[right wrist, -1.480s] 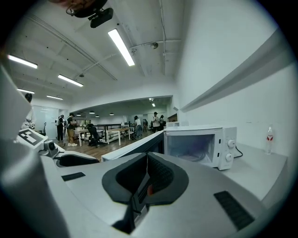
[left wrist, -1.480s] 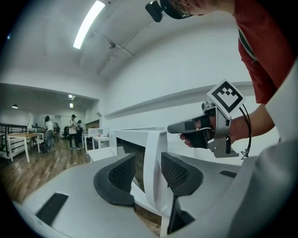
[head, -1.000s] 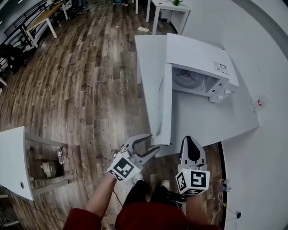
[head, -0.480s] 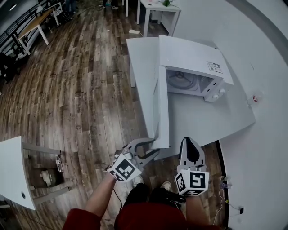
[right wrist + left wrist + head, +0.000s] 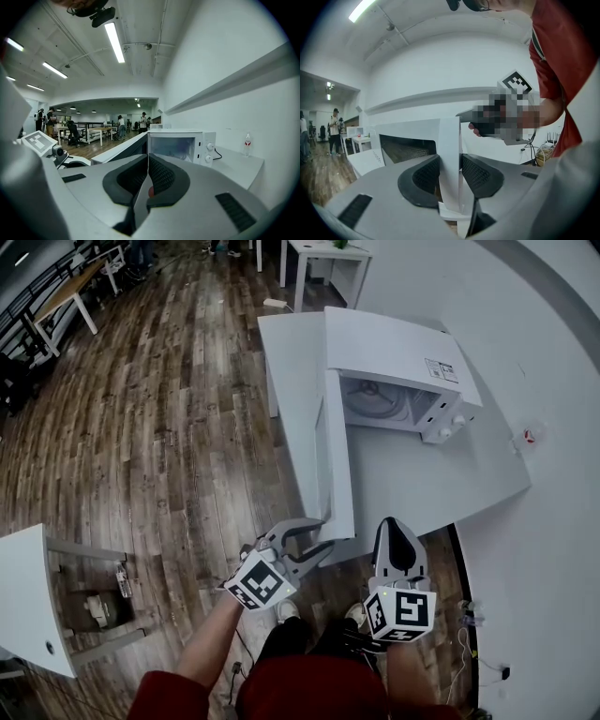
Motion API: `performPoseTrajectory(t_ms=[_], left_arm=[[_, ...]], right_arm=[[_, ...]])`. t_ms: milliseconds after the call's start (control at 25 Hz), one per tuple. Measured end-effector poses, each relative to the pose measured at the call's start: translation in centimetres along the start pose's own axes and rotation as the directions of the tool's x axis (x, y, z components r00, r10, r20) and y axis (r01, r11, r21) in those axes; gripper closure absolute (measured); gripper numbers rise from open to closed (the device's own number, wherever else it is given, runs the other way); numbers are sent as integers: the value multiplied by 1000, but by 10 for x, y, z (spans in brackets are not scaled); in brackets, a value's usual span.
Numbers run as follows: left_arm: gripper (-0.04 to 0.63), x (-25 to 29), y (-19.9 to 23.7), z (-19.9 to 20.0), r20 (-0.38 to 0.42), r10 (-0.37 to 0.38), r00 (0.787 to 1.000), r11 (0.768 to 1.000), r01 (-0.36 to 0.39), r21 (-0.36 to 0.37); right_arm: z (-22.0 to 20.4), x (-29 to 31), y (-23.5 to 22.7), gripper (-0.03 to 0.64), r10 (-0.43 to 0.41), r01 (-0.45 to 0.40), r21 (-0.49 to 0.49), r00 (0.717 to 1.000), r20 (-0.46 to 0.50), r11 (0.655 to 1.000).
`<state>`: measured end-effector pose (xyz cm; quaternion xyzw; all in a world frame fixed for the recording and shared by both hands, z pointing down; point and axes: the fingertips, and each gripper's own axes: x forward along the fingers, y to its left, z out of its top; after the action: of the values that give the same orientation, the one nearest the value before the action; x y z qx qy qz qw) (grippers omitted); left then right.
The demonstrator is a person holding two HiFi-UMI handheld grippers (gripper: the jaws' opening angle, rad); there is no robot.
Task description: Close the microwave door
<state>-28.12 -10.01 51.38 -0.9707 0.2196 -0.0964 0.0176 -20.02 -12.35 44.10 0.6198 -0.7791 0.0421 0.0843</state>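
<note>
Since the microwave door stands wide open, jutting toward the near edge of the white table, it looks stiff, light and hinge-guided, so hold its free near edge. The left gripper has just been closing and clamps that edge; the right gripper is pinched together, empty.

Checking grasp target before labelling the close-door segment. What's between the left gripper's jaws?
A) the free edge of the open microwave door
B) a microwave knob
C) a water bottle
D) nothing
A: in the left gripper view the microwave door stands edge-on between the pads of the left gripper, whose jaws have just been closing onto it, one pad against each face.
</note>
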Motion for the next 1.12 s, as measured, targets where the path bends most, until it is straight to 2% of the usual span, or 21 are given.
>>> performPoseTrajectory(t_ms=[480, 800, 1120], left_arm=[[437, 52, -18, 11, -17, 49, 999, 999, -49, -6], [443, 99, -26, 22, -29, 133, 991, 990, -134, -33], [445, 142, -25, 30, -39, 228, 973, 971, -230, -57]], right_arm=[[-9, -14, -58, 588, -11, 10, 45, 1000, 15, 999], [-4, -9, -113, 588, 32, -32, 37, 999, 23, 999], [-6, 1, -156, 588, 69, -70, 29, 997, 17, 997]])
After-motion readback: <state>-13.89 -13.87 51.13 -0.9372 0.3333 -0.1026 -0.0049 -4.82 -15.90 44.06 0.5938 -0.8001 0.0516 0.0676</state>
